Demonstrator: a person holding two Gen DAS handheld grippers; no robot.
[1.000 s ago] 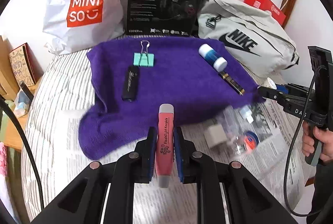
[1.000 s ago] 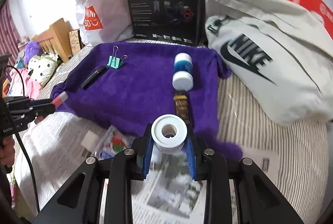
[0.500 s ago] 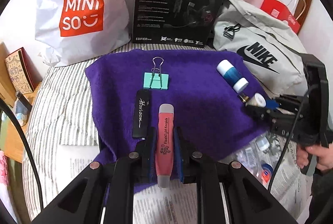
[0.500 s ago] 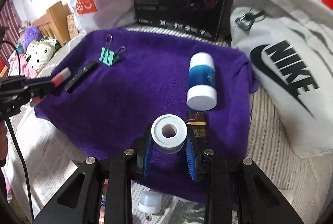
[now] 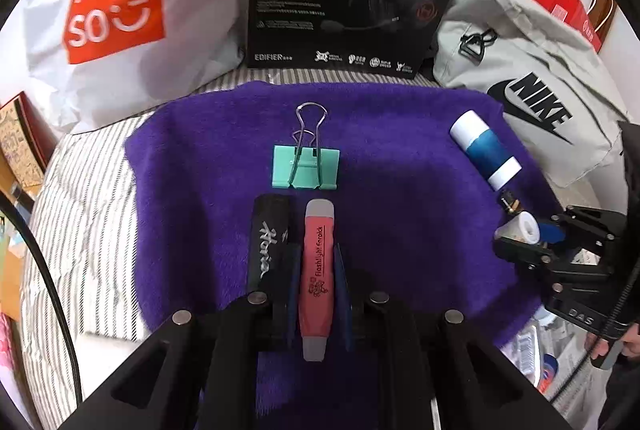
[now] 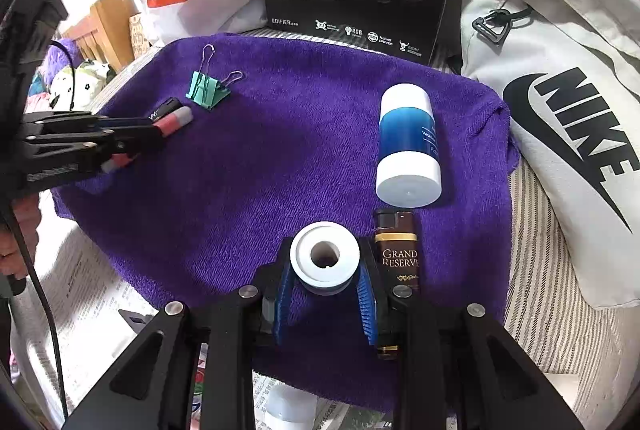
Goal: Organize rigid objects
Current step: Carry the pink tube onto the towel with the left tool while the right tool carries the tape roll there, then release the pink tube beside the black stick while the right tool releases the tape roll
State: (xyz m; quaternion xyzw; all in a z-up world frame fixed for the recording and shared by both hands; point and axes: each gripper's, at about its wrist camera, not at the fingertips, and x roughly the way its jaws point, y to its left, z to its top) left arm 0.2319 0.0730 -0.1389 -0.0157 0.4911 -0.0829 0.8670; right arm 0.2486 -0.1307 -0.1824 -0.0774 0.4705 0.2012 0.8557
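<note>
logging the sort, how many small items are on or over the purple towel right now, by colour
Black: 1, the black stick
Pink: 1, the flashlight earpick
Teal: 1, the binder clip
Blue and white: 1, the tube
Brown: 1, the lighter
White: 1, the tape roll
Total: 6

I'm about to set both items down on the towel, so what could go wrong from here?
The pink flashlight earpick in the left gripper hangs right beside the black Horizon stick; lowering it may nudge that stick. The white spool in the right gripper sits close to the Grand Reserve lighter and, being round, might roll on the purple towel.
</note>
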